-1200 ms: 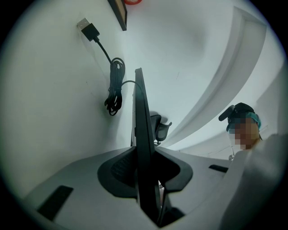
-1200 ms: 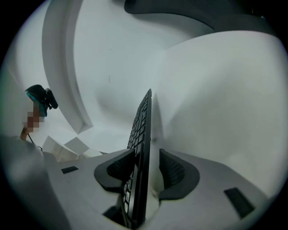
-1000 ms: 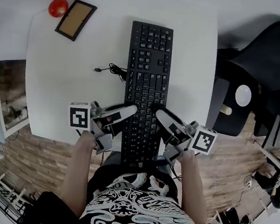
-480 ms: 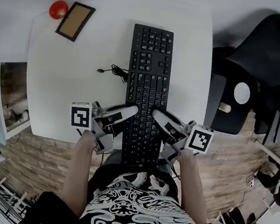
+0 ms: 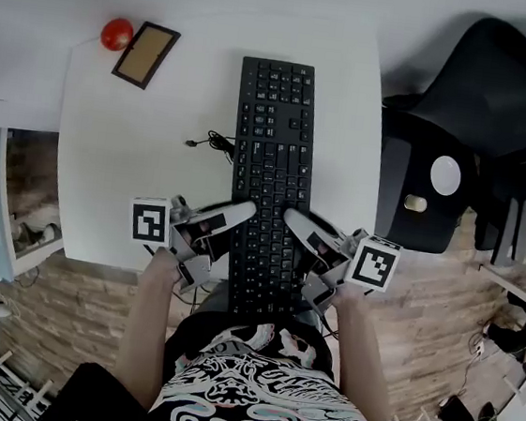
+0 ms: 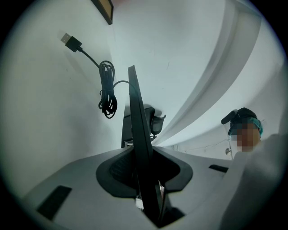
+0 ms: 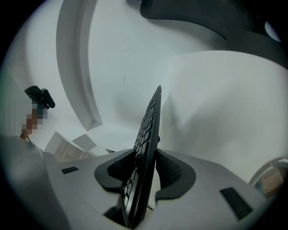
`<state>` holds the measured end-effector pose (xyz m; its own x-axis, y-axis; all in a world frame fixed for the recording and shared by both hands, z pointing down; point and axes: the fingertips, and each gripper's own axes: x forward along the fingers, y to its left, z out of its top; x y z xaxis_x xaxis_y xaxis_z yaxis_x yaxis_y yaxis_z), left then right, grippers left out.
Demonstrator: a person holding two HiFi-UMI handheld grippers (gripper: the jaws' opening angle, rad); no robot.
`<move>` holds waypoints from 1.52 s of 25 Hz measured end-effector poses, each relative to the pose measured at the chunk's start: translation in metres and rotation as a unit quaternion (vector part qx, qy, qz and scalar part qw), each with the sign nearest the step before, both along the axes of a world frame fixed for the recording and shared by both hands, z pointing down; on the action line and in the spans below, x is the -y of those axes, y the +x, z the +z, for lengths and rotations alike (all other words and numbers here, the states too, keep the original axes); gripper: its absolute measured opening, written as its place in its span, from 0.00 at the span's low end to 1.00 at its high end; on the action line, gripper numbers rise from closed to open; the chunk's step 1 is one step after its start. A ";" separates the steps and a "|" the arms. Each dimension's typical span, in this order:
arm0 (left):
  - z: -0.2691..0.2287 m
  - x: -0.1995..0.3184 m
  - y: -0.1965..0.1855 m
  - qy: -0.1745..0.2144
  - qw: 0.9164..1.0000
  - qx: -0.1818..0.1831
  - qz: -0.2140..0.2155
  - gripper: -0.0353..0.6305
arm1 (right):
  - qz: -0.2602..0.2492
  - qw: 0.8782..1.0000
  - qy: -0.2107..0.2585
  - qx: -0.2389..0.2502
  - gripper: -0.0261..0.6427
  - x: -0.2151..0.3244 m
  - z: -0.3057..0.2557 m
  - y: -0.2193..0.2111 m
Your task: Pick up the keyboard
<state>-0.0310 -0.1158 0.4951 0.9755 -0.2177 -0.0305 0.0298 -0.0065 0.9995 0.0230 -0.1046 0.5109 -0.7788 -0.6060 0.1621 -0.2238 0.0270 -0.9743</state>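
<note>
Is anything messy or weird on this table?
Nothing is spilled or broken. Two small oddities: the keyboard lies lengthwise, with its near end poking out past the table's front edge. Its cable sits bundled up beside it, and the plug lies loose, plugged into nothing.

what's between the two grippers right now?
The near end of the keyboard, seen in the head view. The left gripper clamps one long edge. The right gripper has just been closing its jaws on the other.
</note>
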 end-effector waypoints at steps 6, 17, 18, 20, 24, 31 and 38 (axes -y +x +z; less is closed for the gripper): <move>0.005 -0.003 -0.002 0.011 1.000 -0.010 0.004 0.20 | 0.002 1.000 0.020 -0.011 0.28 -0.003 0.003 -0.001; 0.010 -0.005 -0.003 0.040 0.999 -0.009 0.017 0.21 | 0.024 0.999 0.041 0.010 0.26 -0.005 0.003 -0.003; 0.009 -0.006 -0.003 0.040 0.999 -0.007 0.017 0.21 | 0.025 0.999 0.041 0.013 0.26 -0.006 0.001 -0.003; 0.007 -0.004 -0.003 0.044 0.999 -0.009 0.016 0.21 | 0.026 0.998 0.045 0.017 0.26 -0.004 -0.002 -0.004; 0.002 -0.003 -0.002 0.051 0.998 -0.020 0.018 0.21 | 0.031 0.998 0.050 0.018 0.26 -0.005 -0.003 -0.004; 0.000 -0.004 -0.005 0.063 0.997 -0.032 0.013 0.21 | 0.037 0.997 0.064 0.024 0.25 -0.007 -0.008 -0.005; -0.025 -0.013 -0.008 0.077 0.996 -0.042 0.019 0.21 | 0.055 0.994 0.092 0.020 0.24 -0.017 -0.038 -0.010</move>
